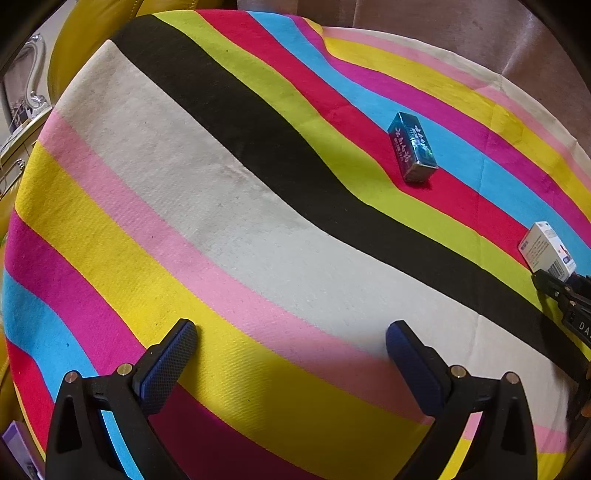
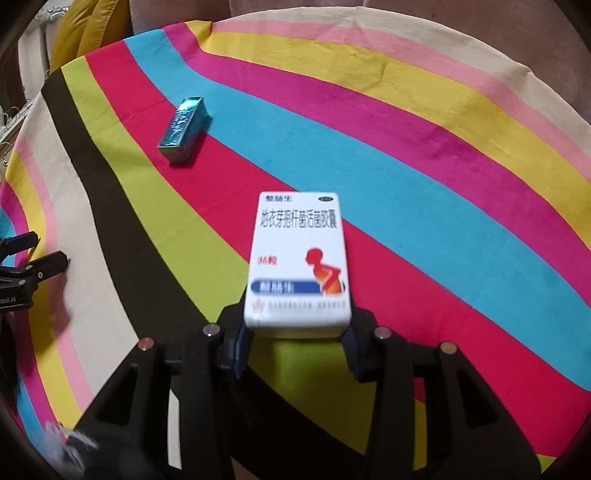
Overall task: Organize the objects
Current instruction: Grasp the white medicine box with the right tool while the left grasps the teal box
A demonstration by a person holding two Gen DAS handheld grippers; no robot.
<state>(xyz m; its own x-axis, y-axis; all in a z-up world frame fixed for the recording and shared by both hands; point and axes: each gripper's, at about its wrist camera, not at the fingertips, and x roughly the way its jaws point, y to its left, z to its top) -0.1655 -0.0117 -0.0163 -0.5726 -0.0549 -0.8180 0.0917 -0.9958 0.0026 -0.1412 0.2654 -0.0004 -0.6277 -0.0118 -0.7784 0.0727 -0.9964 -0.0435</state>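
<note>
A white medicine box (image 2: pixel 297 258) with a red figure printed on it juts forward from my right gripper (image 2: pixel 295 334), whose blue pads press on its near end from both sides; it is held above the striped cloth (image 2: pixel 406 184). The left wrist view shows the same white box (image 1: pixel 546 247) at the right edge. A small teal box (image 1: pixel 413 151) lies on the red stripe, far from both grippers; in the right wrist view the teal box (image 2: pixel 183 129) sits at upper left. My left gripper (image 1: pixel 291 328) hovers open over the yellow and pink stripes, holding nothing.
The cloth covers a round table whose edge curves all around. A yellow cushion (image 1: pixel 74 55) and a brownish fabric seat (image 1: pixel 461 33) stand beyond the far edge. A purple box (image 1: pixel 18 446) shows at the bottom left corner. Silver ornate furniture (image 1: pixel 33 85) stands left.
</note>
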